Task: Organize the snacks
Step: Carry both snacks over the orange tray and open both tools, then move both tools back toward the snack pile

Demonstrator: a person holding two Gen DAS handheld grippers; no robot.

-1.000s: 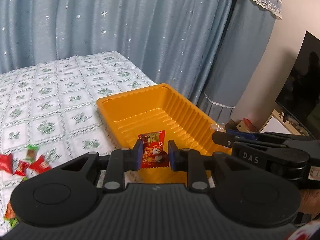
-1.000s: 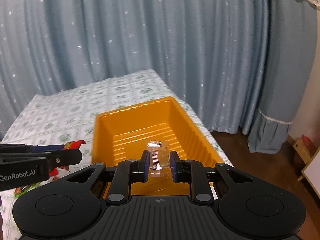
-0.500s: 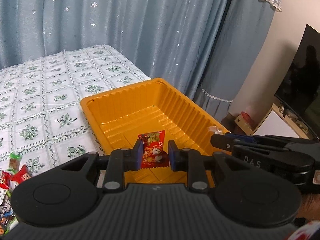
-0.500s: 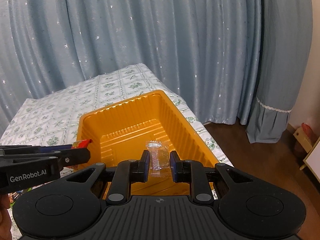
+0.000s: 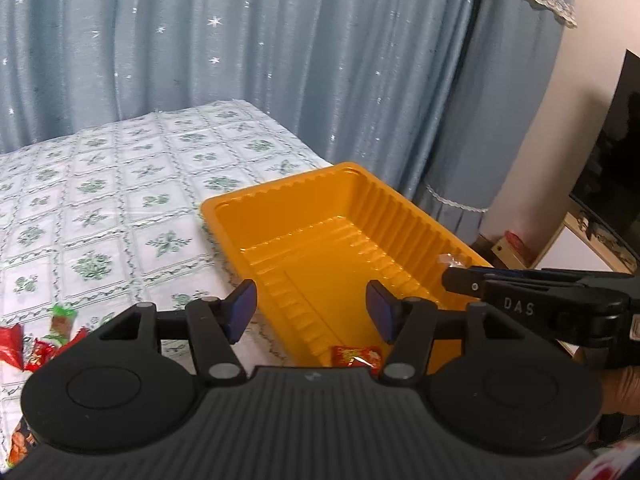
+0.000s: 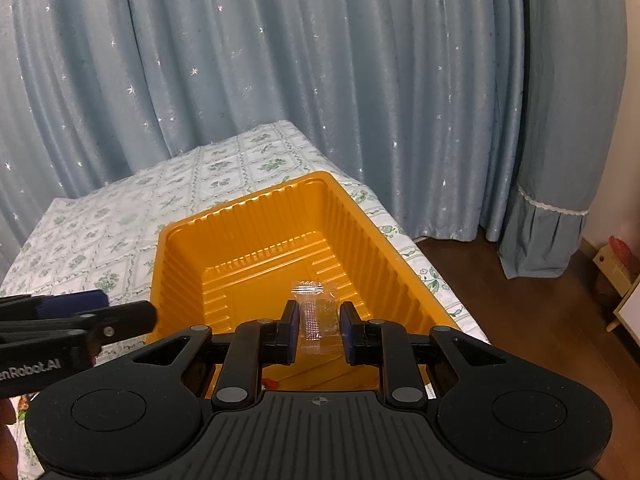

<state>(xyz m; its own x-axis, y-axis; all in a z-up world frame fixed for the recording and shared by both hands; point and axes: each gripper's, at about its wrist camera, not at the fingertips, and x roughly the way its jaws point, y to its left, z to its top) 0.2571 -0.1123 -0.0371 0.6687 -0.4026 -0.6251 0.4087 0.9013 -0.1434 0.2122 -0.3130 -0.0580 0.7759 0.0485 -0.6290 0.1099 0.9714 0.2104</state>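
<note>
Just below your left gripper [image 5: 311,312], whose jaws are spread and empty, one red snack [image 5: 356,356] lies in the orange tray [image 5: 280,200], half hidden by the gripper body. Your right gripper [image 6: 319,330] clamps a clear packet [image 6: 316,312] above the tray, not yet dropped. Left of the left gripper, more wrapped snacks [image 5: 36,344] await sorting, partly cut off.

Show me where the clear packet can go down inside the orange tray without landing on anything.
Most of the orange tray floor is bare, from the far wall to the middle. The one red snack lies at the near end, under the open left gripper. The right gripper holds the clear packet over bare floor. The loose snacks crowd the tablecloth.
</note>
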